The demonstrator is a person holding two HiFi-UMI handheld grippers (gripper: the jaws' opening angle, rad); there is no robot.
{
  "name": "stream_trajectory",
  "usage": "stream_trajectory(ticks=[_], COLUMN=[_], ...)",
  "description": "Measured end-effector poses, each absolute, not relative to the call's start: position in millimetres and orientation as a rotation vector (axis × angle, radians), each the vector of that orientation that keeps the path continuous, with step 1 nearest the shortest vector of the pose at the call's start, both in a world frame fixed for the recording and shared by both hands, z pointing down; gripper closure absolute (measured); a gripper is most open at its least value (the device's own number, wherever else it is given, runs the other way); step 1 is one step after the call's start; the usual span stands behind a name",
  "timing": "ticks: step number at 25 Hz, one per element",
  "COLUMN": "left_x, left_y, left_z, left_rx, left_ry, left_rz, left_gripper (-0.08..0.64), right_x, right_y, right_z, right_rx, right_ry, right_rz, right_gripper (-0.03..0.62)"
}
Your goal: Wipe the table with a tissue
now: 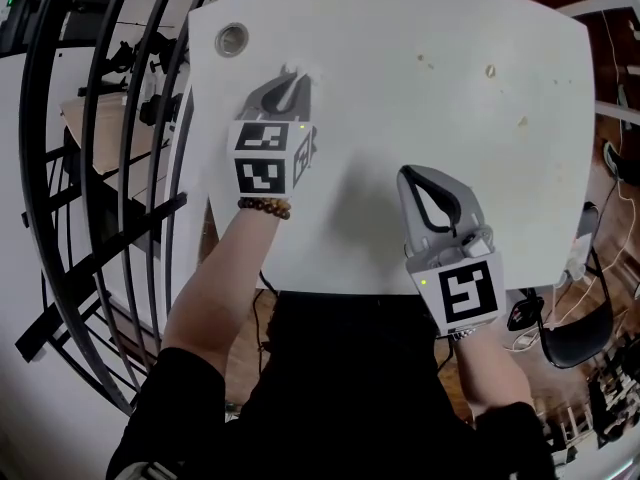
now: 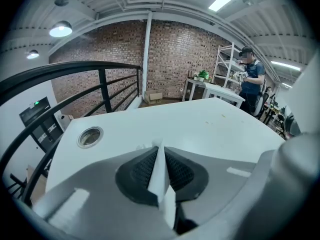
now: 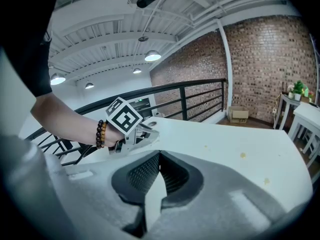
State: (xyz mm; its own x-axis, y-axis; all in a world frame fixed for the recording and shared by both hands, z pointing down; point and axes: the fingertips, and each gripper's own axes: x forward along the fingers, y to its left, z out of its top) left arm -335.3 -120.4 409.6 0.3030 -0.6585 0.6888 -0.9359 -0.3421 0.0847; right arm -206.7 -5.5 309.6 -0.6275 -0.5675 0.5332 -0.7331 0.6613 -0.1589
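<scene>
My left gripper [image 1: 289, 86] has its fingers clamped on a folded white paper tissue [image 2: 159, 170], which stands edge-up between the pads. It is low over the far-left part of the white rectangular table surface [image 1: 380, 118]. The yellowish crumbs [image 1: 490, 70] lie to its right, toward the far-right corner, with bare surface between, so I judge the wipe should sweep rightward. A round metal grommet hole [image 1: 232, 39] sits just left of the tips, near the edge. My right gripper [image 1: 408, 176] hangs near the front edge, fingers closed on nothing.
</scene>
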Motion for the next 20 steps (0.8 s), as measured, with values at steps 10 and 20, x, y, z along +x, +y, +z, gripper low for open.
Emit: stream_trajectory(ticks=[10, 20], left_x=[-320.7, -303.4], left_y=[-125.4, -124.7], left_z=[412.6, 413.9], left_rx=[2.112, 2.128], left_ry=[-1.392, -1.369], left_rz=[0.785, 0.789], left_gripper=[0.535, 0.535], right_x=[-196.4, -182.7], right_y=[-9.5, -8.0], right_z=[310.9, 311.0], right_rx=[1.043, 1.074], right_ry=[-2.436, -2.433], right_rz=[0.522, 0.534], right_gripper=[0.600, 0.600])
